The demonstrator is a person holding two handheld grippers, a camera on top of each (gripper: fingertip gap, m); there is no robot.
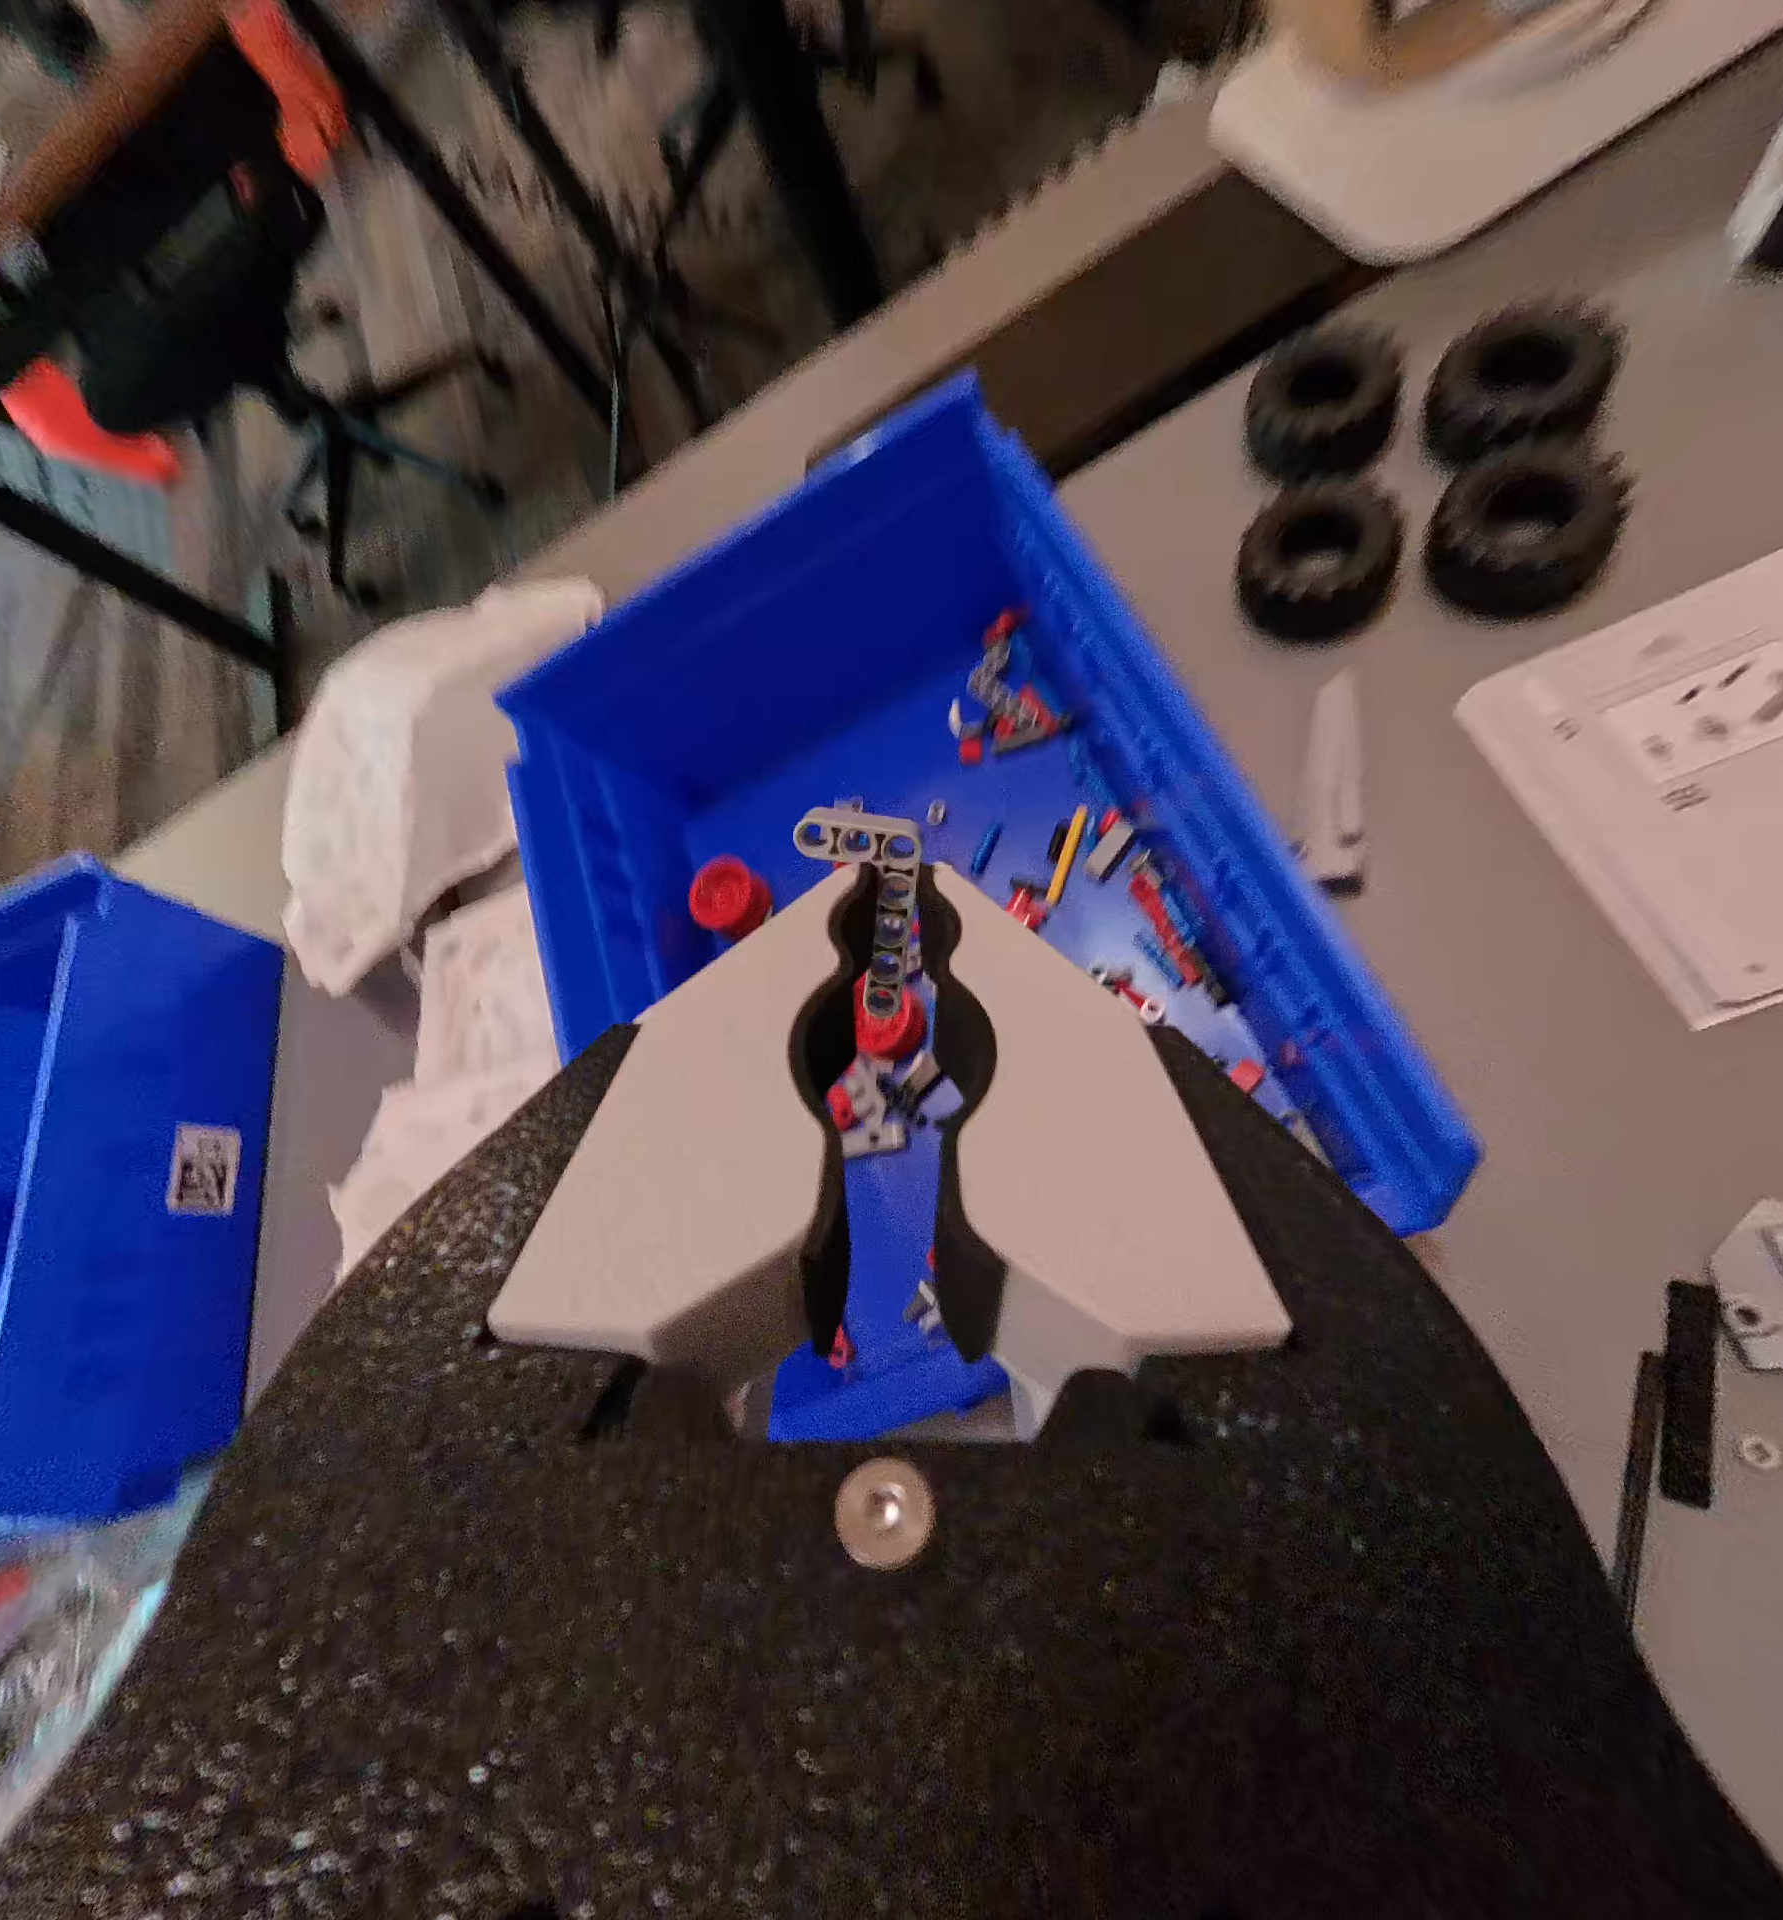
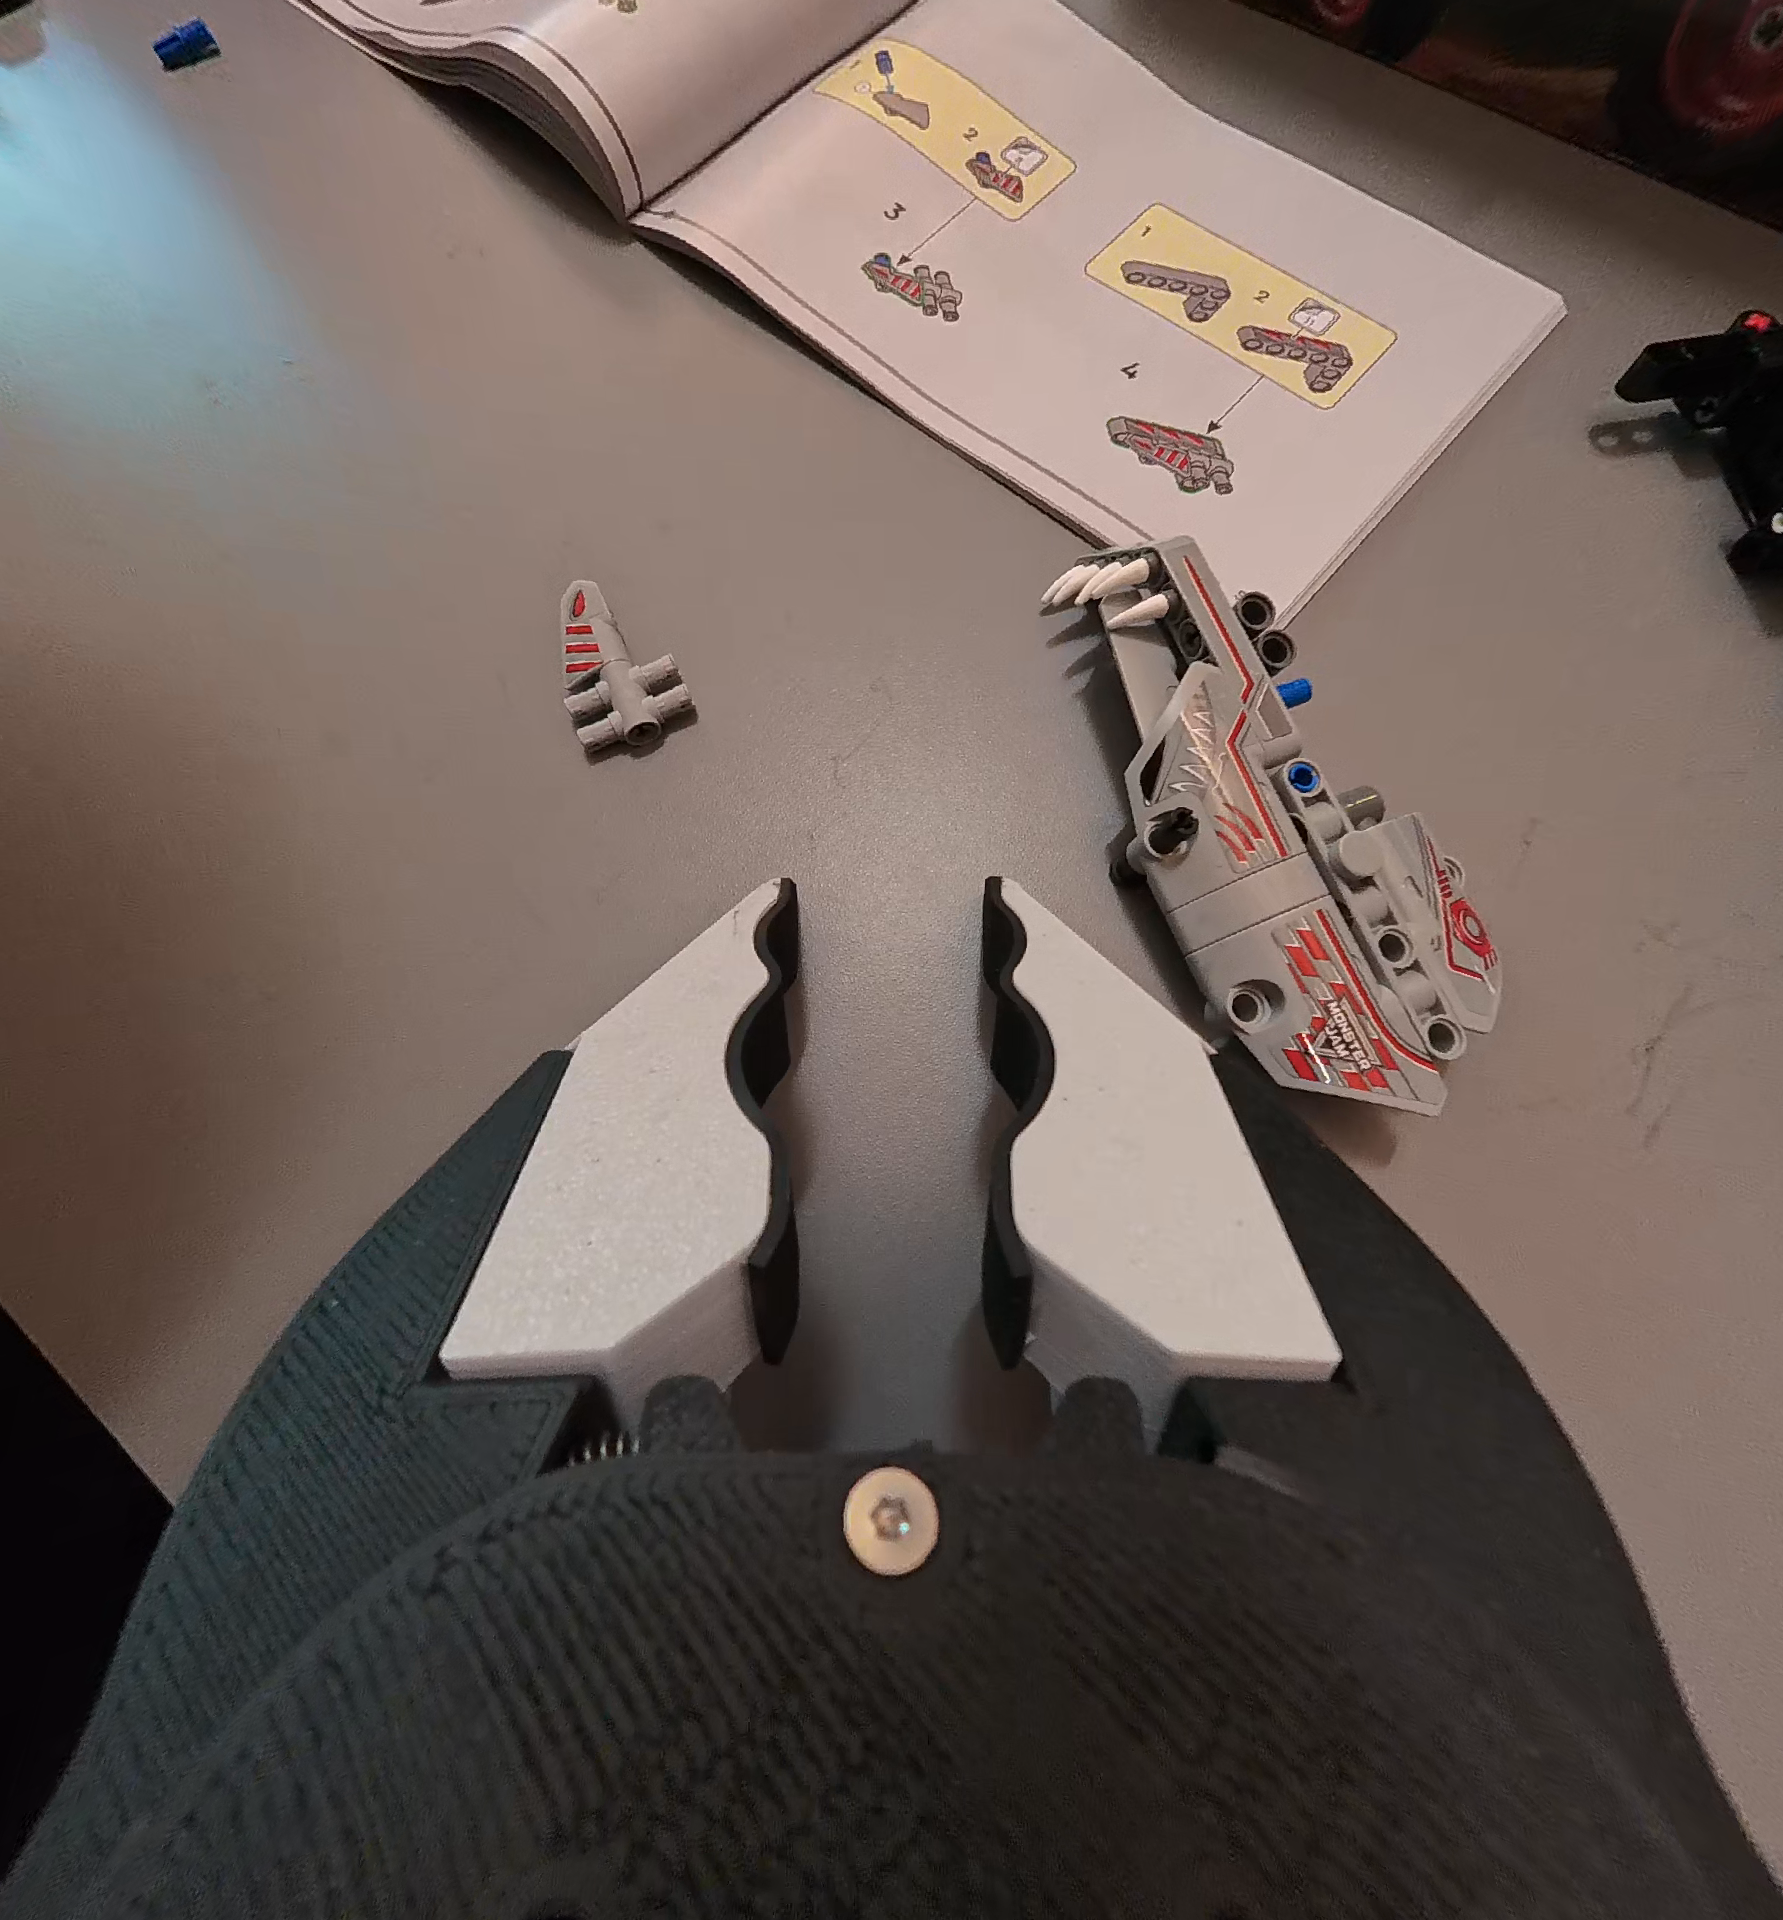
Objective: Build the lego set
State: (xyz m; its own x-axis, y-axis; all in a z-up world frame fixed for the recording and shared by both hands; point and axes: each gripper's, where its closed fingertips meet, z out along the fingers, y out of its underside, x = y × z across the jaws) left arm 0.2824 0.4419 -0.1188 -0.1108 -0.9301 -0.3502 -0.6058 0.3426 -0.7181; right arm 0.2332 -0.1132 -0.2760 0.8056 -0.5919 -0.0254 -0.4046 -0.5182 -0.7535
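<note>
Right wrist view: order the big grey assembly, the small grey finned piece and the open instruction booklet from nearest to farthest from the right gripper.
1. Big grey assembly, just right of the right gripper.
2. Small grey finned piece, ahead-left.
3. Open instruction booklet, far ahead.

Lettering on model panel, numerals in booklet

White lettering runs along a red-striped sticker on the grey lego body assembly (image 2: 1328,1029); small step numerals sit beside diagrams in the open white instruction booklet (image 2: 1053,343); the pale label (image 1: 203,1171) on the blue plastic bin (image 1: 87,1018) is too blurred to read.

Right gripper (image 2: 889,904) gapes over the table (image 2: 295,468), beside the grey assembly (image 2: 1271,831).
</note>
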